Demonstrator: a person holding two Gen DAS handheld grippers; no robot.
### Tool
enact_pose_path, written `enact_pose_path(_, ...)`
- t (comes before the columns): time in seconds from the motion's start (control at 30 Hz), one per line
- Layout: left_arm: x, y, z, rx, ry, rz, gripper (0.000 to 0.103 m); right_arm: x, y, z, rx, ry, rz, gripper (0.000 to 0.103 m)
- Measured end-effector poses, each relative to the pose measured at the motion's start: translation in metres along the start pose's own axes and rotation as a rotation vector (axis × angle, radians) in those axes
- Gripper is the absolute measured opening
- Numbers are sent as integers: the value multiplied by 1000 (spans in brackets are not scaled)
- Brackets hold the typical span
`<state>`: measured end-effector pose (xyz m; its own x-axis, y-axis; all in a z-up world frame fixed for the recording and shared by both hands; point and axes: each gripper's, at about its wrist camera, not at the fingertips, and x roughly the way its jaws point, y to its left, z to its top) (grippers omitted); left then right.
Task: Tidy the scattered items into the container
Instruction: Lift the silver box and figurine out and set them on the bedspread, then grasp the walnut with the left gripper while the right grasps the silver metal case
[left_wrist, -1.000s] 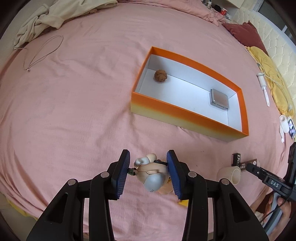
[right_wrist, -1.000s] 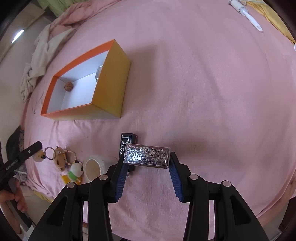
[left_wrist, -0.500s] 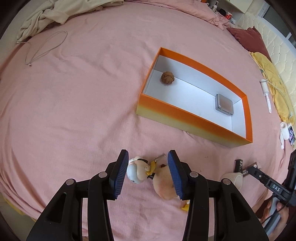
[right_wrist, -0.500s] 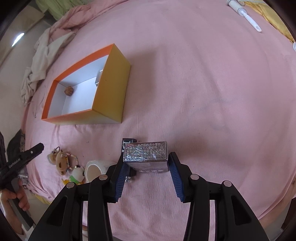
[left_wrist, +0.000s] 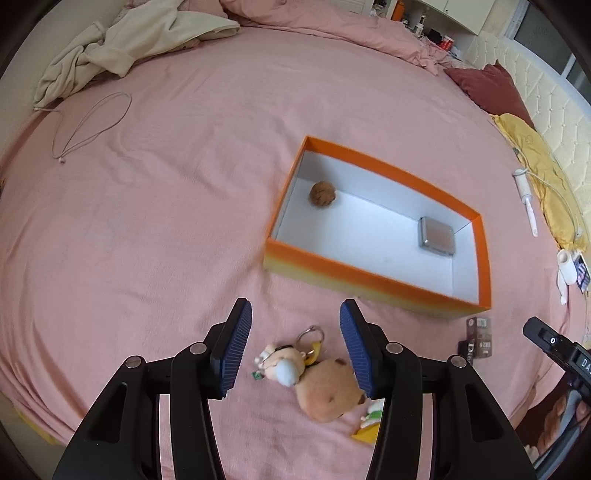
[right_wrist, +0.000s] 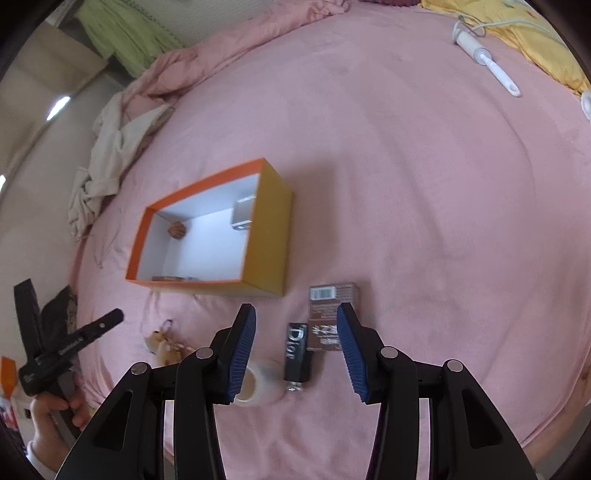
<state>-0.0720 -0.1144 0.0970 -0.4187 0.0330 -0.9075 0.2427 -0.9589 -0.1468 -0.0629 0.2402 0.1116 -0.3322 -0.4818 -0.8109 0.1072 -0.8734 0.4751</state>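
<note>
Left wrist view: your left gripper (left_wrist: 295, 347) tilts steeply down, jaws opening, gripping nothing; tan plush keychain toy (left_wrist: 314, 376) lies loose beneath on the pink bedsheet (left_wrist: 147, 221).
Right wrist view: your right gripper (right_wrist: 295, 343) hangs parted and empty above the brown barcoded carton (right_wrist: 330, 314).
Container: orange-rimmed white-lined cardboard box (left_wrist: 373, 275) sits just beyond.

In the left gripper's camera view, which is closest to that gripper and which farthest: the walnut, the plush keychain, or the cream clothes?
1. Plush keychain: lying on the pink bedcover right below the left gripper, between its opening jaws, untouched.
2. Walnut: farther up, inside the orange box, near its left end.
3. Cream clothes: farthest, heaped at the bed's upper left.
</note>
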Motion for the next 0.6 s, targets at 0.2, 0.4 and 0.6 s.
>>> enact_pose_path(0.2,17,-36,49,85,10,-9,51,20,69,45,-113,35,112,60)
enact_pose_path(0.4,57,-44,75,97,36,25,52,86,96,75,-162,162,-19,60)
enact_pose_path(0.6,101,-33,87,89,74,52,52,125,87,90,-133,188,-124,60)
